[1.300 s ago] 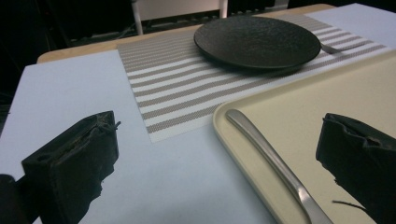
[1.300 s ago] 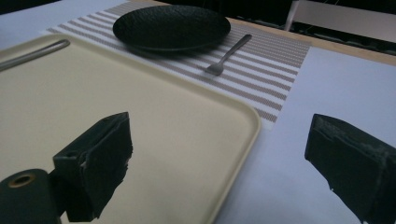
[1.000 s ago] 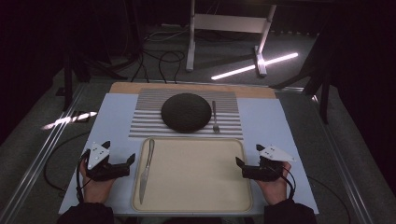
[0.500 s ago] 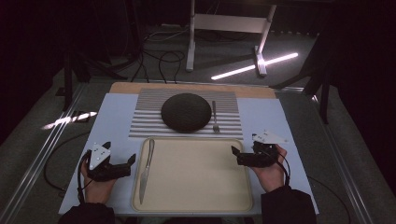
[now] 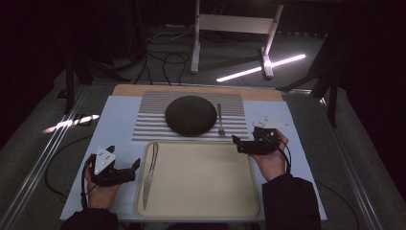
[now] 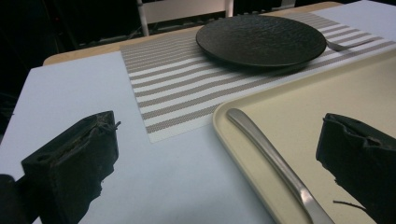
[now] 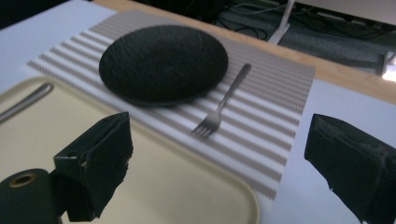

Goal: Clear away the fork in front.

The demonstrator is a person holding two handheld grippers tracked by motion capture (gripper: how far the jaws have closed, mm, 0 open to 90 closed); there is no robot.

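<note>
Fingers of both grippers spread wide, empty, one knife [image 5: 149,168] on one tray [image 5: 201,182], one fork [image 5: 220,120], one plate [image 5: 190,114]

A silver fork [image 5: 220,118] lies flat on the striped placemat [image 5: 148,120], just right of the black plate [image 5: 190,114], tines toward the tray [image 5: 201,201]. A silver knife [image 5: 149,168] lies lengthwise along the cream tray's left edge, handle toward the placemat.
</note>
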